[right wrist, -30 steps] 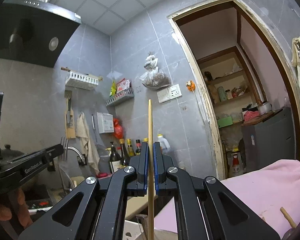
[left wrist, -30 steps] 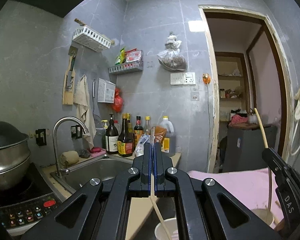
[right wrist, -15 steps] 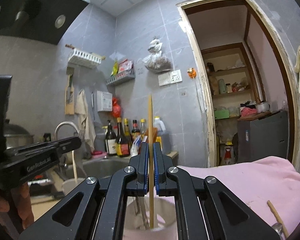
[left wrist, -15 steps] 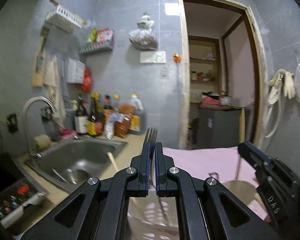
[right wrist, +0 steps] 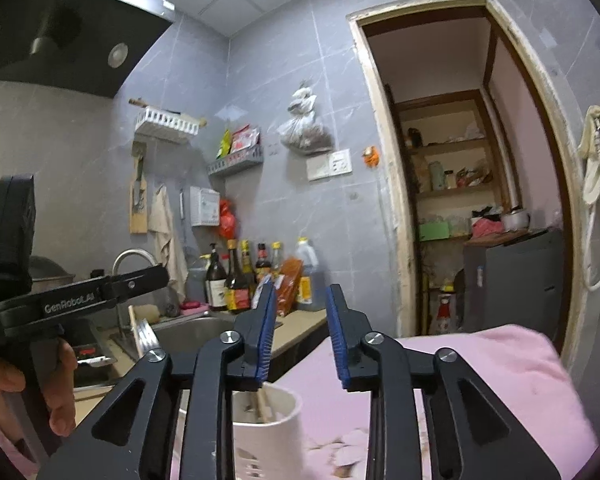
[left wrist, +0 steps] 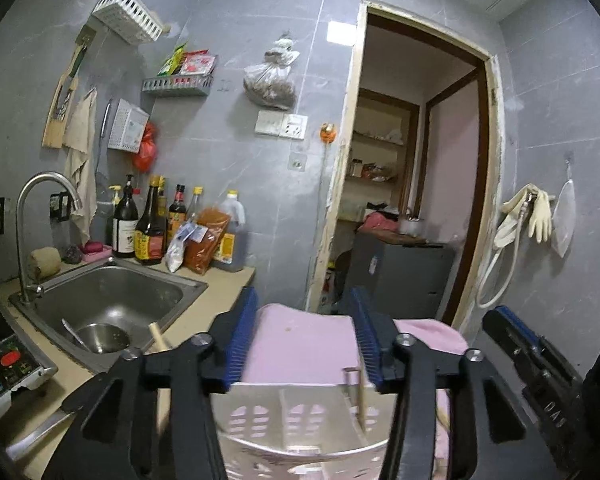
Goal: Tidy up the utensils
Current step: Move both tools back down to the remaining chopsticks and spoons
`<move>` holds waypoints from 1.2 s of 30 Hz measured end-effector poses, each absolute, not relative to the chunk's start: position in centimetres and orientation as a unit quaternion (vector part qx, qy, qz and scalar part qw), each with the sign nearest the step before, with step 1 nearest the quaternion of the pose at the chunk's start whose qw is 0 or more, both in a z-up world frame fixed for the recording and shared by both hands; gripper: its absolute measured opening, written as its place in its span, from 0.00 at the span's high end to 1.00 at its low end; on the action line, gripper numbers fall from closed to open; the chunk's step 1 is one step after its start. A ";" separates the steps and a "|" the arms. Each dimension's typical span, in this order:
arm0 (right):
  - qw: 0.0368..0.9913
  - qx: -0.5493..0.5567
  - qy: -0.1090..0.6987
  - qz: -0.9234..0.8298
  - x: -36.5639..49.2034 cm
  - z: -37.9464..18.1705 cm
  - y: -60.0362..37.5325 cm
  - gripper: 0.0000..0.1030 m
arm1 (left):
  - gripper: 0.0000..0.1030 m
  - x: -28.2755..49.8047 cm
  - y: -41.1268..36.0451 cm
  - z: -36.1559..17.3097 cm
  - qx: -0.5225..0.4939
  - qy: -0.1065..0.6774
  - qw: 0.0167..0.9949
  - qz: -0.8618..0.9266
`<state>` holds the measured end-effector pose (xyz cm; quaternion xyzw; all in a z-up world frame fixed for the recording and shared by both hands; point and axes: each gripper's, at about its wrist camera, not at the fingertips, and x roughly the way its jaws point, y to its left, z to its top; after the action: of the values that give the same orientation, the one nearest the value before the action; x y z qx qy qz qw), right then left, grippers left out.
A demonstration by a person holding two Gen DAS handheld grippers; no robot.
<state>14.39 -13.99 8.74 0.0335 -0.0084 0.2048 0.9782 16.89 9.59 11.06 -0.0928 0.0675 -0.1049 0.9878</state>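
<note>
My left gripper (left wrist: 304,336) is open and empty, right above a pale perforated utensil holder (left wrist: 300,424) with compartments; a thin metal handle (left wrist: 360,396) stands in its right compartment. My right gripper (right wrist: 300,332) is open and empty above the same white holder (right wrist: 276,436), where wooden chopsticks (right wrist: 262,400) stand inside. The holder rests on a pink cloth (right wrist: 480,372). The left gripper's body (right wrist: 80,300) shows at the left of the right wrist view, and the right gripper (left wrist: 540,372) at the right of the left wrist view.
A steel sink (left wrist: 108,304) with a bowl and a tap (left wrist: 32,232) lies to the left. Sauce bottles (left wrist: 152,228) line the wall behind it. A stove panel (left wrist: 8,368) is at far left. An open doorway (left wrist: 416,184) is behind.
Both grippers have opened. The left one let go of the fork and the right one let go of the chopstick; both now stand in the holder. Both grippers dropped lower over it.
</note>
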 end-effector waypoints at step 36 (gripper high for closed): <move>0.997 0.016 0.064 0.038 12.2 6.7 -32.5 0.03 | 0.02 17.4 -8.8 4.4 0.021 0.205 0.944 -0.258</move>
<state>12.15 -32.50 6.74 0.0156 0.0644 0.0377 0.9971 17.41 -8.77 4.43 0.0206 0.2053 -0.2575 0.9440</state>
